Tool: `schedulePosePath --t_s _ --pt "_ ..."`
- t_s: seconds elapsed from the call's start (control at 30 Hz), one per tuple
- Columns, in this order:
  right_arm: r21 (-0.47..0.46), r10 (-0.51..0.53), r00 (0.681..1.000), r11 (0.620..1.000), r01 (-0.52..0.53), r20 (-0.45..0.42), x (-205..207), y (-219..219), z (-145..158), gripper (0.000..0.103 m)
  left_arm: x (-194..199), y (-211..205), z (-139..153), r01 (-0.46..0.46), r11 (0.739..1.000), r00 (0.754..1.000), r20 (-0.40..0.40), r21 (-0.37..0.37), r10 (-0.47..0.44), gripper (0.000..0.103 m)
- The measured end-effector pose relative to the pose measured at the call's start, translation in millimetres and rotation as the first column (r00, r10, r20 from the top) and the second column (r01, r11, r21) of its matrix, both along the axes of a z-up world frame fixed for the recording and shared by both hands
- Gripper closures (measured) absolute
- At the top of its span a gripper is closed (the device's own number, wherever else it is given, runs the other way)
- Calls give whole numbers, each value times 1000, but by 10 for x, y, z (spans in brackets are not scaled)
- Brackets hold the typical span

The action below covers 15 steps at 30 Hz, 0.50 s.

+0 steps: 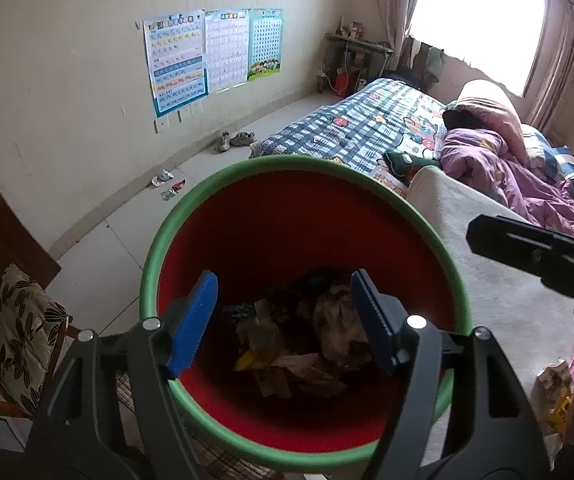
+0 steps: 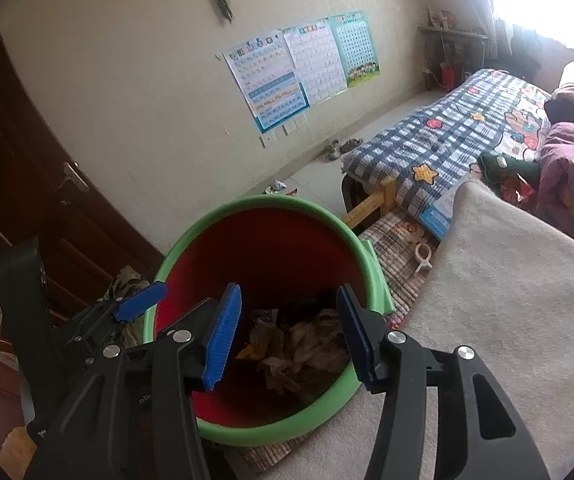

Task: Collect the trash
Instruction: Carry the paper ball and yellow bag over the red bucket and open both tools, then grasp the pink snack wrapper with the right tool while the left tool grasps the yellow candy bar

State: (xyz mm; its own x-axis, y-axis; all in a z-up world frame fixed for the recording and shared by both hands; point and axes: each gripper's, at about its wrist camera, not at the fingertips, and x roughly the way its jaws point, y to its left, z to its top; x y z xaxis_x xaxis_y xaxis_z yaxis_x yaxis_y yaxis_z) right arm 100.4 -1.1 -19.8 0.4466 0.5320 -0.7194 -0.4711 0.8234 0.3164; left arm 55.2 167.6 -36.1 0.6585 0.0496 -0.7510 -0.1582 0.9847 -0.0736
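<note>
Jaws: left gripper (image 1: pixel 283 320) and right gripper (image 2: pixel 289 334) both parted, holding nothing.
Bin (image 1: pixel 247 220): under both, crumpled trash (image 1: pixel 307 344) inside.
Floor: wrappers (image 1: pixel 169 184) by wall.

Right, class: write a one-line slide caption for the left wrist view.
Left gripper open and empty above the red, green-rimmed bin of trash; more wrappers lie by the wall.

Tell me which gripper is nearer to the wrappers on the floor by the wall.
Left. The left gripper hangs over the bin's wall side, towards the wrappers; the right gripper hangs on the bed side, farther away.
</note>
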Motion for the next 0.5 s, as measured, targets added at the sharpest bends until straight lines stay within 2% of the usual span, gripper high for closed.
schedulePosePath --t_s 0.3,0.37,0.5 --pt "42 -28 996 999 24 84 -350 -439 417 51 -243 -310 212 44 999 998 42 4 -44 36" --pt "45 -43 995 998 38 94 -442 -575 470 46 -297 -422 236 60 998 997 47 -3 -59 36" --pt "38 -69 992 997 66 102 -646 -897 515 46 -402 -702 256 96 995 994 48 -12 -95 36"
